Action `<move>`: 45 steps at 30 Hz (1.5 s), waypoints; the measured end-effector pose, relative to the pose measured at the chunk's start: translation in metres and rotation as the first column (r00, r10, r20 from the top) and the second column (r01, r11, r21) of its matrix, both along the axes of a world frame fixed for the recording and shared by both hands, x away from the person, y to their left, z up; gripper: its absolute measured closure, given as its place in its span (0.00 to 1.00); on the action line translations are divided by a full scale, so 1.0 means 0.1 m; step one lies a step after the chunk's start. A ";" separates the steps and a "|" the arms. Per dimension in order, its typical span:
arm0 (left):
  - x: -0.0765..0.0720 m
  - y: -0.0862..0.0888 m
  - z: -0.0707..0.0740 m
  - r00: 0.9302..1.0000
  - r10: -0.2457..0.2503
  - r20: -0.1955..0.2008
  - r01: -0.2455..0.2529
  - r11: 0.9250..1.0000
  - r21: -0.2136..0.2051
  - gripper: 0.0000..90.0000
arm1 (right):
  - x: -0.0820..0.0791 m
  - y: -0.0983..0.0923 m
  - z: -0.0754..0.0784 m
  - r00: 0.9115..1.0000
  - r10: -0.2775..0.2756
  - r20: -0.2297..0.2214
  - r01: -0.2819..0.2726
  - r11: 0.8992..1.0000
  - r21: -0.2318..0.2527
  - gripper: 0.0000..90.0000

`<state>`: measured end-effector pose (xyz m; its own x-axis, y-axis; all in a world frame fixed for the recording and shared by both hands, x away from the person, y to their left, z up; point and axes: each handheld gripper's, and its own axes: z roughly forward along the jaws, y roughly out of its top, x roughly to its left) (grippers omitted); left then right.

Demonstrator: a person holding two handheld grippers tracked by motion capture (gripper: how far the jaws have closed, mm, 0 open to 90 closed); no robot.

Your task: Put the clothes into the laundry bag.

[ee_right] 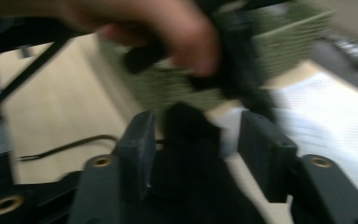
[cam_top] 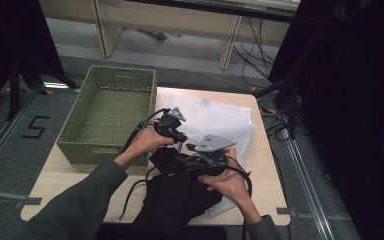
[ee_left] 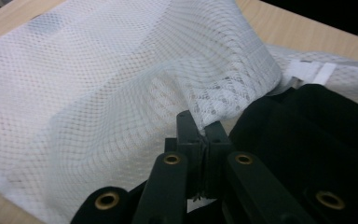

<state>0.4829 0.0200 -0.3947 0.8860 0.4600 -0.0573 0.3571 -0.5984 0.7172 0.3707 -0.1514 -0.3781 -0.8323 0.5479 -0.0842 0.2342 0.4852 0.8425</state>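
Your sleeves [cam_top: 82, 200] are dark grey-green, long, reaching the wrists. Left gripper [ee_left: 206, 135]: matte black jaws, flat black linkage bars, brass-coloured rivets at the pivots. Right gripper [ee_right: 193, 140]: same black build, square black pads, same brass rivets. Each carries a grey three-cornered plate [cam_top: 215, 142] on top. Black cables [cam_top: 130, 195] trail from both.

The basket [cam_top: 109, 116] sits at the worktop's [cam_top: 65, 175] far left, with the mesh laundry bag [cam_top: 215, 122] spread to its right. A dark garment [cam_top: 177, 195] lies in front, overlapping the bag's near edge.
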 end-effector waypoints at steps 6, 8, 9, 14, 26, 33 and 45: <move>0.02 0.04 0.04 1.000 -0.014 0.006 0.014 1.000 0.024 0.98 | 0.16 0.31 -0.34 0.994 -0.062 -0.093 0.054 0.995 -0.089 0.41; 0.01 0.04 0.04 1.000 0.002 -0.002 -0.002 1.000 0.003 0.98 | 0.22 0.31 -0.43 0.990 -0.096 -0.105 0.089 0.993 -0.074 0.40; 0.01 0.04 0.05 1.000 0.006 0.000 -0.006 1.000 -0.001 0.98 | 0.24 0.30 -0.47 0.988 -0.094 -0.126 0.081 0.992 -0.098 0.39; 0.04 0.07 0.09 0.999 -0.029 0.014 0.029 0.998 0.048 0.98 | 0.30 0.32 -0.74 0.975 -0.079 -0.210 0.045 0.986 -0.159 0.42; -0.02 0.19 0.10 1.000 0.005 0.013 -0.005 1.000 -0.004 0.98 | 0.29 -0.01 -0.44 0.991 -0.136 -0.004 0.126 0.934 -0.333 0.92; -0.02 0.16 0.09 1.000 0.003 0.004 -0.003 1.000 -0.012 0.98 | 0.54 -0.27 -0.80 0.954 -0.290 -0.077 0.233 0.877 -0.420 0.83; -0.03 0.13 0.15 1.000 -0.007 -0.002 0.007 0.999 -0.039 0.98 | 0.39 0.10 -0.40 0.981 -0.137 -0.137 0.122 0.986 -0.111 0.45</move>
